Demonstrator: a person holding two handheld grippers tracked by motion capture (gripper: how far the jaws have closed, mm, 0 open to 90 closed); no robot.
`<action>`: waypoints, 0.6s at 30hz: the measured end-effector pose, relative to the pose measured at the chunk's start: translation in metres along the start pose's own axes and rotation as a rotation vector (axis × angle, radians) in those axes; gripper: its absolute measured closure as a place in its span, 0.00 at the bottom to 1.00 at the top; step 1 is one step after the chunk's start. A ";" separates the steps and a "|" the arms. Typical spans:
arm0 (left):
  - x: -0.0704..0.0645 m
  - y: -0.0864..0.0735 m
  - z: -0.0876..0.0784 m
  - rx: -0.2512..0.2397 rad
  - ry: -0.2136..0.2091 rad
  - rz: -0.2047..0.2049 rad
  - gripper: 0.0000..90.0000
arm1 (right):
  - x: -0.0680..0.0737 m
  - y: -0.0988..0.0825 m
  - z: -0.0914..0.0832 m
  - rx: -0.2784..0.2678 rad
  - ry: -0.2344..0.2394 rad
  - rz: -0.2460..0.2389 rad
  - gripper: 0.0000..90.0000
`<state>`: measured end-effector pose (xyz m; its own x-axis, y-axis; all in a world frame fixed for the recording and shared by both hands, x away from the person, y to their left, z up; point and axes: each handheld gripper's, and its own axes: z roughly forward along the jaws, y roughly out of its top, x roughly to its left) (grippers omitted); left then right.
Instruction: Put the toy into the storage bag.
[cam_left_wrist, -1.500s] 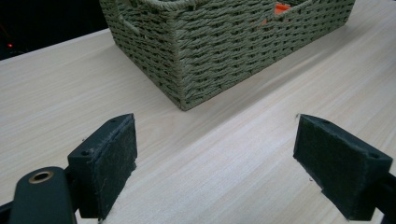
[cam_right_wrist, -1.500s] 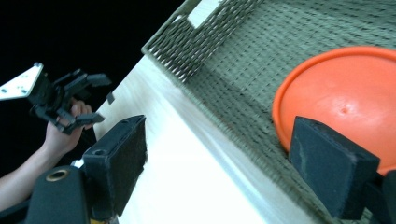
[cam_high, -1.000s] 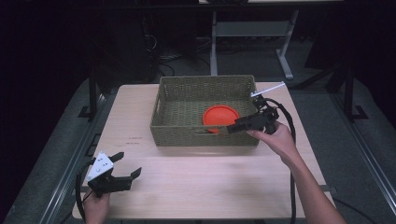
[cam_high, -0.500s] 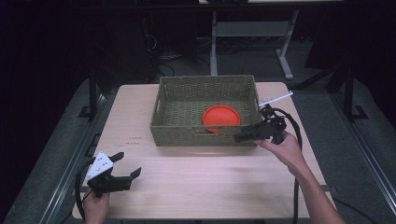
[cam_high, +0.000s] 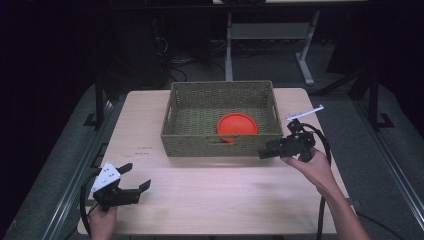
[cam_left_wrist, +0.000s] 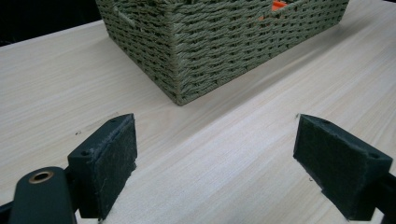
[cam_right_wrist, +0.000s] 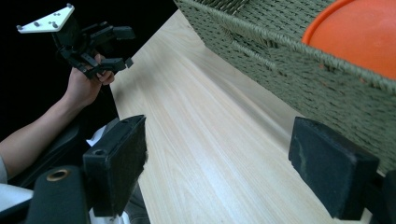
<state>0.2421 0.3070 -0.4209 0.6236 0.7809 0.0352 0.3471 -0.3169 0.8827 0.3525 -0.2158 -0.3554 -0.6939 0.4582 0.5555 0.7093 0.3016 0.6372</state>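
Orange disc (cam_high: 237, 123) inside woven basket (cam_high: 190, 140); right gripper (cam_high: 266, 151) beside basket, left gripper (cam_high: 137, 179) well short, fingers apart on both.

- No words, brands, numbers or signs can be read anywhere in these views.
- The table (cam_high: 210, 190) carries a few small dark marks near its left edge, just left of the basket (cam_high: 220, 145); they are too small and blurred to tell whether they are writing.
- The grey plate on top of the left gripper (cam_high: 131, 187) shows several small dark dots, which are holes or screws and not characters.
- The basket's woven wall and the orange disc (cam_high: 237, 124) inside it bear no label.
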 end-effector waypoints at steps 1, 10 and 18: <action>0.000 0.000 0.000 0.000 -0.001 -0.002 0.14 | 0.000 -0.002 -0.001 0.004 -0.007 -0.002 0.21; 0.000 0.000 0.000 0.002 -0.001 -0.002 0.14 | -0.007 -0.018 -0.008 0.006 -0.038 0.012 0.21; 0.000 0.000 0.000 0.004 0.000 -0.001 0.14 | -0.017 -0.040 -0.016 -0.012 -0.056 0.040 0.21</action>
<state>0.2420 0.3074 -0.4209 0.6235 0.7811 0.0346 0.3500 -0.3185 0.8809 0.3341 -0.2492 -0.3813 -0.6569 0.5159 0.5498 0.7343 0.2721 0.6219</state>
